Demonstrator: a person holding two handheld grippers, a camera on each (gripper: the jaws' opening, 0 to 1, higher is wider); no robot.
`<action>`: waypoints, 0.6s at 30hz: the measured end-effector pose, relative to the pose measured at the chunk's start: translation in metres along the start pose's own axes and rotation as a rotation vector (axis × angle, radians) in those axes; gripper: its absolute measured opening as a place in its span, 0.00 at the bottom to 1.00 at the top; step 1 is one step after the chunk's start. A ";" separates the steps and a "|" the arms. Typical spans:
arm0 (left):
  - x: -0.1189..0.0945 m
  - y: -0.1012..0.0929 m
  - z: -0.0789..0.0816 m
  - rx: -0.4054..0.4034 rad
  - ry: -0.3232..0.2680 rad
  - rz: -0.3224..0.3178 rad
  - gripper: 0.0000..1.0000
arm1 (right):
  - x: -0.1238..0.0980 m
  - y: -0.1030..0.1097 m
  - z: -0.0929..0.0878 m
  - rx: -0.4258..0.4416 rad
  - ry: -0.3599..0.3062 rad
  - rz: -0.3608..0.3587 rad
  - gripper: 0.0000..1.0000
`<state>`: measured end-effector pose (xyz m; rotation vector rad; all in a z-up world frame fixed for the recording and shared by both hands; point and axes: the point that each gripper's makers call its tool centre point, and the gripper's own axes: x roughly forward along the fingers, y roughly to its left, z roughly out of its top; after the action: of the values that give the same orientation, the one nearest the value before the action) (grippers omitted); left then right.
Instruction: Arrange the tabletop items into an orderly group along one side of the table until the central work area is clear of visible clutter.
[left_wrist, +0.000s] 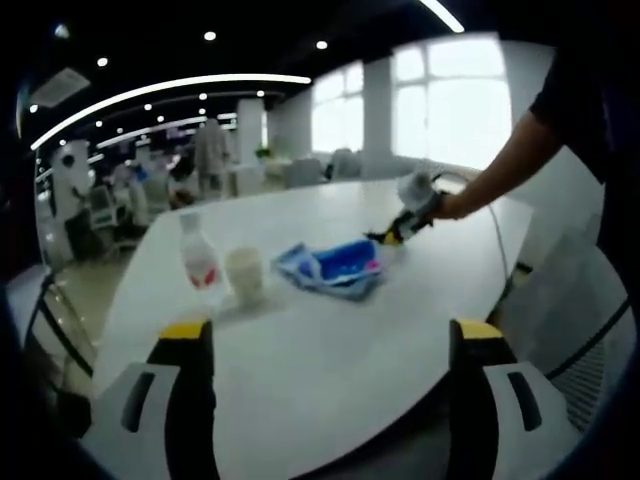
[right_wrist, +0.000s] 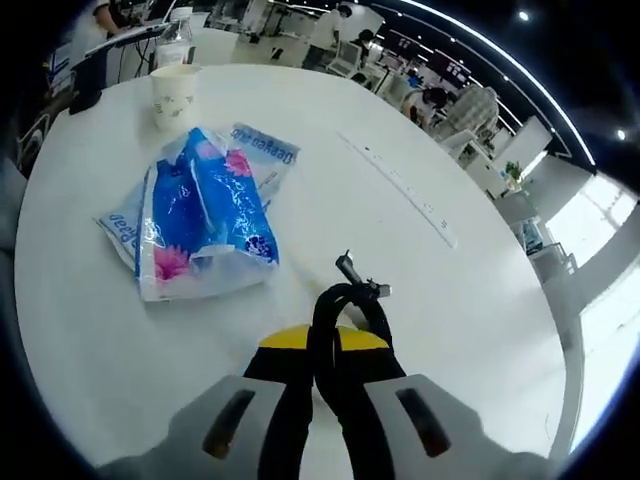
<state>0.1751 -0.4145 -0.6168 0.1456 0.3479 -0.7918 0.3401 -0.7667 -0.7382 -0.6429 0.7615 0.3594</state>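
On the white table (left_wrist: 330, 380) a blue-and-white plastic packet (left_wrist: 335, 265) lies in the middle, with a paper cup (left_wrist: 244, 272) and a small clear bottle (left_wrist: 198, 255) to its left. My left gripper (left_wrist: 330, 345) hangs over the near table edge, jaws wide apart and holding nothing. My right gripper (left_wrist: 392, 232), held by a person's hand, rests just right of the packet. In the right gripper view my right gripper (right_wrist: 322, 345) is shut on a looped black cable (right_wrist: 350, 300). The packet (right_wrist: 200, 210) lies ahead to the left, with the cup (right_wrist: 172, 95) and bottle (right_wrist: 176, 28) beyond it.
A long narrow strip (right_wrist: 400, 190) runs across the table (right_wrist: 470, 300) past the cable. A mesh chair (left_wrist: 580, 330) stands at the table's right edge. Office desks, chairs and people fill the background behind the table.
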 end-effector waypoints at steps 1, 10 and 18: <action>0.000 0.000 0.000 0.001 0.000 -0.001 0.94 | 0.001 0.001 -0.001 -0.002 0.003 0.001 0.06; 0.000 0.001 -0.001 -0.001 0.003 0.001 0.94 | 0.005 0.014 -0.009 0.035 0.029 0.061 0.13; -0.001 0.000 0.000 0.000 0.000 0.002 0.94 | -0.002 0.005 -0.002 0.037 -0.003 0.026 0.22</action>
<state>0.1747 -0.4141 -0.6163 0.1460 0.3471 -0.7897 0.3350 -0.7642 -0.7395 -0.5984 0.7729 0.3697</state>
